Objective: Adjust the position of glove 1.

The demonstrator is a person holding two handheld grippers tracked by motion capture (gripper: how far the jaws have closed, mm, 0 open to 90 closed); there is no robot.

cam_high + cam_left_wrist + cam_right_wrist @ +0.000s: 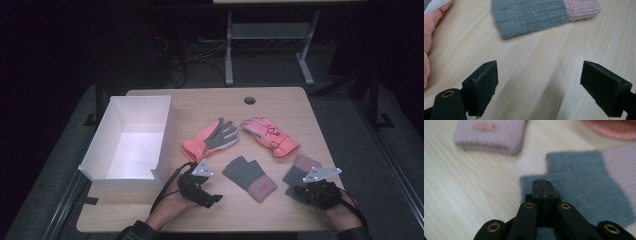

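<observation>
Two grey knit gloves with pink cuffs lie near the table's front edge: one in the middle (pixel 249 177) (pixel 534 15), one at the right (pixel 296 173) (pixel 579 177). Behind them lie two pink ski gloves, one palm up (pixel 210 137) and one back up (pixel 271 136). My left gripper (pixel 212 199) (pixel 539 82) stands open over bare wood, short of the middle knit glove. The right gripper (pixel 297 191) (pixel 542 182) is shut, its tips over the grey edge of the right knit glove. No fabric shows between its jaws.
A white open box (pixel 162 142) stands at the table's left with nothing in it. A round cable hole (pixel 249 100) sits near the far edge. The wooden table (pixel 280 107) has bare wood along the back. Desk legs and cables lie on the floor beyond.
</observation>
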